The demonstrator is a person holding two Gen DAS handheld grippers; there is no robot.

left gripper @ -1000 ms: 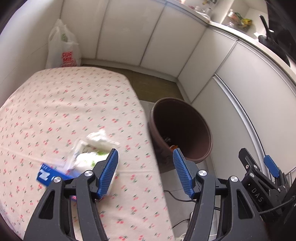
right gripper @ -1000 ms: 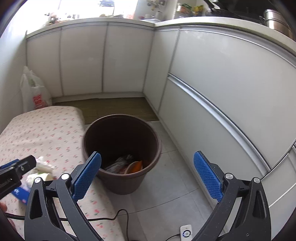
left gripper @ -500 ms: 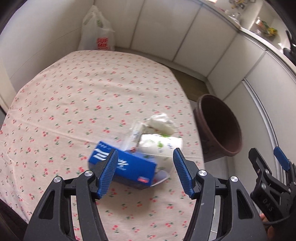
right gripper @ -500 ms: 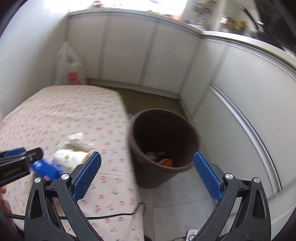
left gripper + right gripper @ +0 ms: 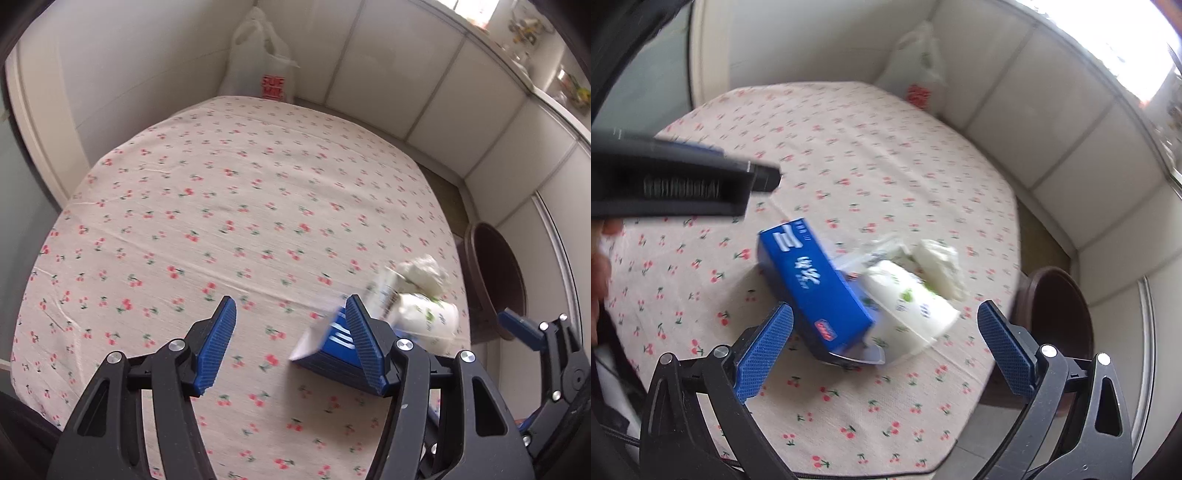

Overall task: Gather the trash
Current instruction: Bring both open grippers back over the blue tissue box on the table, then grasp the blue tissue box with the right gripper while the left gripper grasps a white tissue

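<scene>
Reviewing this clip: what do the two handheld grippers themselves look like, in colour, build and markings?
Both match. The right gripper and the left gripper have black plastic frames with triangular cut-outs, silver bolt heads at the pivots and blue ribbed pads lining the jaws. In the right wrist view, blurred white lettering runs along the side of the left gripper's black finger, too blurred to read. No sleeve is in view.

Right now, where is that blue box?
In the right wrist view the blue box lies on the cherry-print tablecloth, near the table's right edge, its right side against a tipped white paper cup.
</scene>
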